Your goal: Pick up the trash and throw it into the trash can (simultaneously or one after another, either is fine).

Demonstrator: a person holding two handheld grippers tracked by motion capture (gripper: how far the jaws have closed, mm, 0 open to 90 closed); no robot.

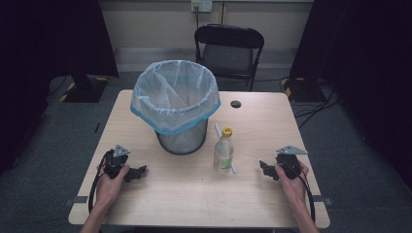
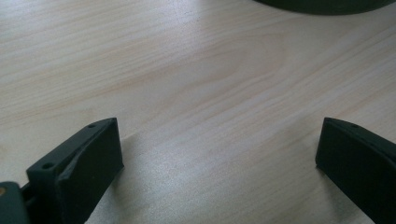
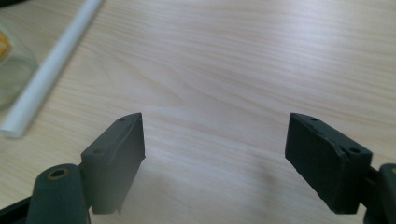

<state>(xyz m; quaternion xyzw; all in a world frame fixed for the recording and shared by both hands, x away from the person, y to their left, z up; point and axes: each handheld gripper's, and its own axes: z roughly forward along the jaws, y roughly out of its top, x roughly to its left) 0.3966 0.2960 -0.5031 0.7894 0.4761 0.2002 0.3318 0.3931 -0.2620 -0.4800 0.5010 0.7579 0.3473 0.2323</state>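
Note:
A clear plastic bottle (image 1: 223,151) with a yellow cap stands upright near the table's middle, right of a mesh waste bin (image 1: 175,104) lined with a pale blue-rimmed bag. A white straw-like stick (image 1: 226,148) lies behind the bottle; it also crosses the upper left of the right gripper view as a white stick (image 3: 51,65) beside the bottle's base (image 3: 14,74). My left gripper (image 1: 141,170) rests on the table at the left, open and empty (image 2: 219,149). My right gripper (image 1: 263,167) rests at the right, open and empty (image 3: 215,140), jaws pointing toward the bottle.
The wooden table (image 1: 194,204) has a round cable hole (image 1: 235,104) at the back. A black folding chair (image 1: 228,48) stands behind the table. Black stands and cables sit on the floor at both sides. The bin's dark base (image 2: 322,4) edges the top of the left gripper view.

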